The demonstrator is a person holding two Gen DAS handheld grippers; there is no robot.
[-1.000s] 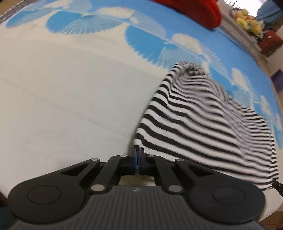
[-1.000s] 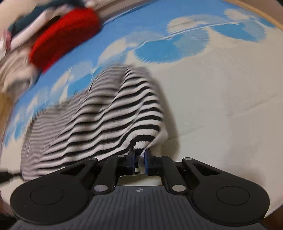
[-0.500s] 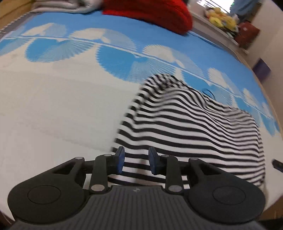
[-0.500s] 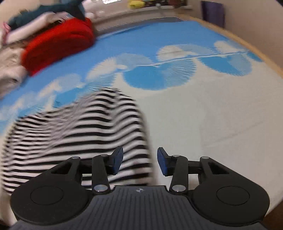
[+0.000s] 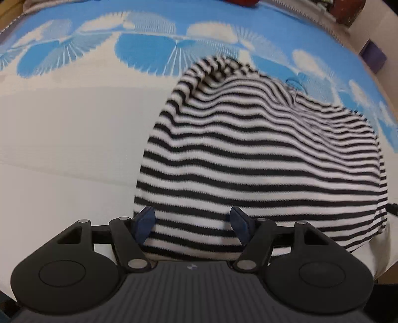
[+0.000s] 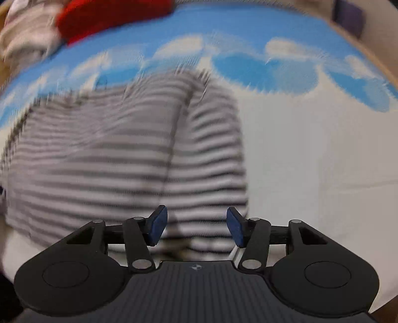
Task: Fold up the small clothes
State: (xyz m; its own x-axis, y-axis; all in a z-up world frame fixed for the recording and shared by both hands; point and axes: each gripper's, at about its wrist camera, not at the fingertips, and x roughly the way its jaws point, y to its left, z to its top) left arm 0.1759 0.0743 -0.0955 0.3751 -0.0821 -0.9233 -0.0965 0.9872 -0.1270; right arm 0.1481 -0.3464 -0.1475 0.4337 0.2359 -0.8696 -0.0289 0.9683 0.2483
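Observation:
A black-and-white striped knit garment lies on the bed, folded over with a rumpled hump at its far end. My left gripper is open and empty, its blue pads just above the garment's near left edge. In the right wrist view the same garment is motion-blurred, with a fold line running down its middle. My right gripper is open and empty over the garment's near right edge.
The bed cover is white near me and blue with white fan shapes farther away. A red bundle and pale folded cloth lie at the far left. A purple box stands beyond the bed's right side.
Both grippers were shut on the garment's near corners a second ago; they let go and now stand wide open. The garment has settled flat on the bed.

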